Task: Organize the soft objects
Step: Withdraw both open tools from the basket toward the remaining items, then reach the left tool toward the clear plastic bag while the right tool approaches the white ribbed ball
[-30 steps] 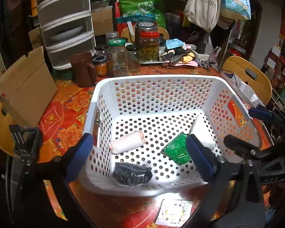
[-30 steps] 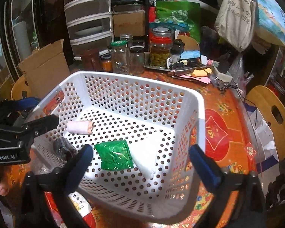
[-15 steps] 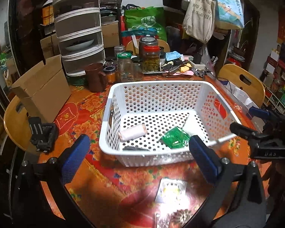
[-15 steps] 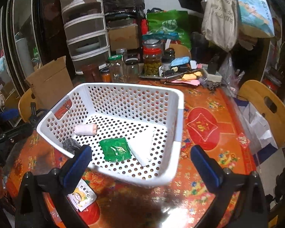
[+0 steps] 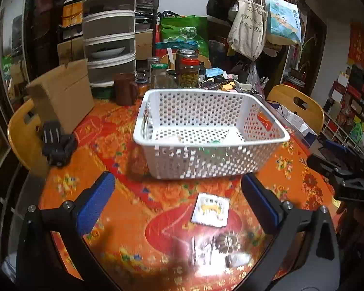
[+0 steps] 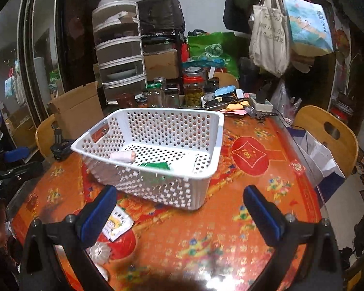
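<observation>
A white perforated basket [image 5: 206, 160] stands on the orange table; it also shows in the right wrist view [image 6: 157, 184]. Inside lie a pink-white roll [image 6: 122, 156], a green packet [image 6: 155, 166] and a white cloth [image 6: 184, 163]. A small white packet with a yellow picture [image 5: 210, 209] lies on the table in front of the basket, also seen by the right wrist view [image 6: 116, 225]. My left gripper [image 5: 178, 205] is open and empty, just before the packet. My right gripper [image 6: 179, 213] is open and empty, near the basket's front.
Glass jars [image 5: 188, 72], a brown mug [image 5: 125, 92] and a cardboard box [image 5: 63, 94] stand behind the basket. Wooden chairs [image 5: 297, 108] flank the table. A white ruffled object [image 6: 99, 252] lies near the front edge.
Both grippers have pulled back and down from over the basket; the basket now sits farther away and the table in front shows. Both stay open.
</observation>
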The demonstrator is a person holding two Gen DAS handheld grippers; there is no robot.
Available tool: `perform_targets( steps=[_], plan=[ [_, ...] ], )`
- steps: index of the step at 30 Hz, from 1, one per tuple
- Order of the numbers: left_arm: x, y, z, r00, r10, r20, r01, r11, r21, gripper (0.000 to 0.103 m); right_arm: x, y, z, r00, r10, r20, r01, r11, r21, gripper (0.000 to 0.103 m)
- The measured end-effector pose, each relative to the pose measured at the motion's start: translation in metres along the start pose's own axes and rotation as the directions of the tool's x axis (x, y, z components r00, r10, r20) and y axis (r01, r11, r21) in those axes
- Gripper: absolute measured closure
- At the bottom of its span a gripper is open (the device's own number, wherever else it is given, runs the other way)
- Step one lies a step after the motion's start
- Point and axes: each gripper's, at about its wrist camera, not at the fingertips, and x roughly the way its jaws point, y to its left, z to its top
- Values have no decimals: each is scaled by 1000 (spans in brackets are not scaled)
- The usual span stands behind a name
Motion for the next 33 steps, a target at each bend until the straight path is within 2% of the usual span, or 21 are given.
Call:
perform_targets(
  steps=[4, 8, 12, 17, 21, 24, 28, 31, 33],
  plan=[
    [0, 9, -41, 1000, 12, -3, -12, 1000, -28, 0, -12, 8, -35, 1000, 17, 24, -17, 1000, 20, 0],
    [15, 13, -80, 999, -7, -43, 5, 998, -56, 0, -11, 17, -72, 999, 35, 30, -37, 998, 50, 0],
    [31, 7, -115, 997, -1, -83, -1, 1000, -31, 0, 2, 33, -97, 998, 63, -11, -63, 996, 57, 0],
    [47, -1, -140, 993, -21, -119, 21, 1000, 1, 0, 18, 45, -114, 994, 88, -57, -85, 995, 58, 0],
    [57, -8, -144, 992, -18, -128, 21, 999, 25, 1, 24, 44, -118, 994, 90, -65, -84, 993, 86, 0],
    [63, -12, -143, 990, -21, -140, 26, 999, 37, 6, 29, 44, -117, 994, 89, -71, -82, 992, 91, 0],
    [71, -14, -146, 987, -17, -158, 25, 999, 45, 25, 32, 49, -117, 992, 99, -82, -93, 993, 79, 0],
    [75, -15, -147, 985, -26, -172, 34, 998, 46, 34, 36, 55, -117, 990, 110, -91, -104, 992, 67, 0],
    [75, -15, -146, 986, -27, -167, 36, 998, 48, 36, 39, 59, -116, 988, 118, -95, -112, 992, 63, 0]
  ],
)
